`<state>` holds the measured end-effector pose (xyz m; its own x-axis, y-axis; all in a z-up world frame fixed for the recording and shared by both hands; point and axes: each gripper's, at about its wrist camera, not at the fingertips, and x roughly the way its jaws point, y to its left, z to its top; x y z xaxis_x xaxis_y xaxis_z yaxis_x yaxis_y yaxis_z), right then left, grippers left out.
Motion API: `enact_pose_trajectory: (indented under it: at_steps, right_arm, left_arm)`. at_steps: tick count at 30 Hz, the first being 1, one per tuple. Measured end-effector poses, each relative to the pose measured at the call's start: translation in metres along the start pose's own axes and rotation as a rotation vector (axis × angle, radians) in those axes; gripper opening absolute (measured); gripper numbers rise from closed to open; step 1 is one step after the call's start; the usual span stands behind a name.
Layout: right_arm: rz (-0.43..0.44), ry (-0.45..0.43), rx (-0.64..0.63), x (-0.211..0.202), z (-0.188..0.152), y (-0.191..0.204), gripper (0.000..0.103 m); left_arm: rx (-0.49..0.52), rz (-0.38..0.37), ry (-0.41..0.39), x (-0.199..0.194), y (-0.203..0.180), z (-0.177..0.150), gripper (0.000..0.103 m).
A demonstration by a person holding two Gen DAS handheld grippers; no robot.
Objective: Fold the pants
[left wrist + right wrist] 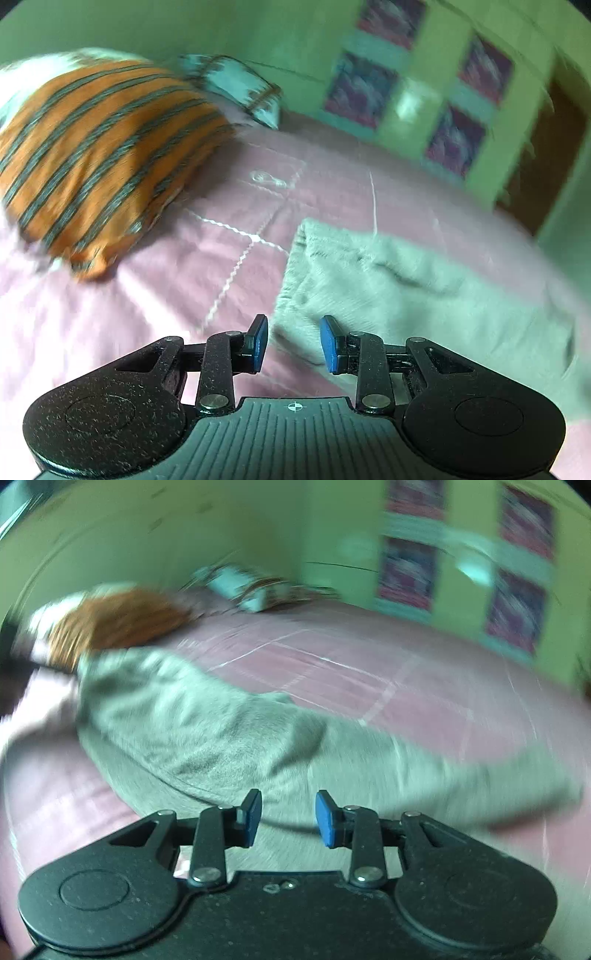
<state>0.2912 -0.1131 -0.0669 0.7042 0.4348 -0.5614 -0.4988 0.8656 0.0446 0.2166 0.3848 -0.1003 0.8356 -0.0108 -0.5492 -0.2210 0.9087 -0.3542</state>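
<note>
The left gripper (293,343) has its jaws parted with nothing between them, poised just above the near corner of the pants (406,280), where what looks like the waistband edge meets the bed (110,332). The right gripper (288,819) is likewise spread and empty, hovering over the grey cloth of the pants (221,731), close above a curved seam or hem that runs under the blue pads.

The pants lie spread across the pink quilted bed, one end near the orange striped pillow (99,155), the rest trailing toward the right. They appear unfolded or at most loosely doubled; both views are blurred, so the exact layering cannot be told.

The step in hand seems to be reaching for a first hold. To do it well, each gripper should come down on a true edge, pinching every layer of the cloth without catching the quilt beneath. The two holds should sit on matching points so the fold comes out square, and the cloth should be lifted enough to clear the bed before carrying it over. The soft knit will likely sag and drag, so slow, level travel would help.

A smaller patterned cushion (236,88) lies by the green wall. No brand, label or readable writing shows anywhere.
</note>
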Motion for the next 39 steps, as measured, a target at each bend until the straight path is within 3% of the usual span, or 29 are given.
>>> enact_pose_trajectory:
  at_steps: [4,8,11,13,17,18,20,21,23,26,29,32,34,36,37,39]
  right_arm:
    - [-0.009,-0.028,0.22,-0.007,-0.005,-0.024,0.027]
    - [0.002,-0.024,0.438,0.007,-0.008,-0.047,0.033]
    - [-0.004,-0.01,0.581,0.025,-0.016,-0.056,0.047]
    - [-0.004,-0.008,0.61,0.037,-0.017,-0.056,0.055]
    - [-0.04,0.07,0.695,0.071,-0.019,-0.063,0.051]
    - [-0.051,0.089,0.723,0.079,-0.021,-0.066,0.044]
    - [-0.06,0.108,0.743,0.088,-0.022,-0.072,0.008]
    - [-0.061,0.121,0.744,0.092,-0.023,-0.075,0.0]
    - [-0.046,0.097,0.721,0.083,-0.019,-0.074,0.0]
    - [-0.018,-0.014,0.614,0.045,-0.002,-0.06,0.0]
    - [0.016,-0.08,0.565,0.013,0.001,-0.053,0.0]
    - [0.024,-0.004,0.562,0.02,-0.02,-0.047,0.0]
    - [-0.005,0.152,0.575,0.05,-0.048,-0.045,0.0]
    - [0.0,0.137,0.627,0.053,-0.057,-0.047,0.002]
    - [-0.003,0.122,0.628,0.05,-0.055,-0.046,0.009]
    - [-0.013,0.105,0.607,0.046,-0.05,-0.043,0.013]
  left_arm:
    - [-0.158,-0.089,-0.009,-0.002,-0.007,0.006,0.031]
    - [-0.197,-0.017,0.105,0.033,-0.01,0.014,0.032]
    - [-0.236,-0.017,0.117,0.045,-0.003,0.019,0.032]
    - [-0.244,-0.01,0.131,0.055,-0.001,0.02,0.032]
    - [-0.251,-0.002,0.145,0.065,-0.008,0.022,0.033]
    - [-0.255,0.0,0.145,0.067,-0.007,0.022,0.033]
    - [-0.247,0.009,0.149,0.074,-0.01,0.025,0.032]
    - [-0.242,0.008,0.145,0.073,-0.012,0.025,0.027]
    - [-0.247,-0.011,0.112,0.067,-0.012,0.03,0.017]
    - [-0.289,-0.103,0.009,0.046,-0.01,0.045,0.017]
    - [-0.253,-0.102,-0.02,0.03,-0.006,0.051,0.015]
    - [-0.233,-0.022,0.057,0.036,0.01,0.032,0.015]
    - [-0.281,-0.01,0.091,0.039,0.022,0.015,0.015]
    - [-0.283,-0.011,0.067,0.032,0.023,0.009,0.015]
    - [-0.272,-0.004,0.061,0.03,0.021,0.009,0.015]
    - [-0.252,0.003,0.065,0.032,0.015,0.011,0.015]
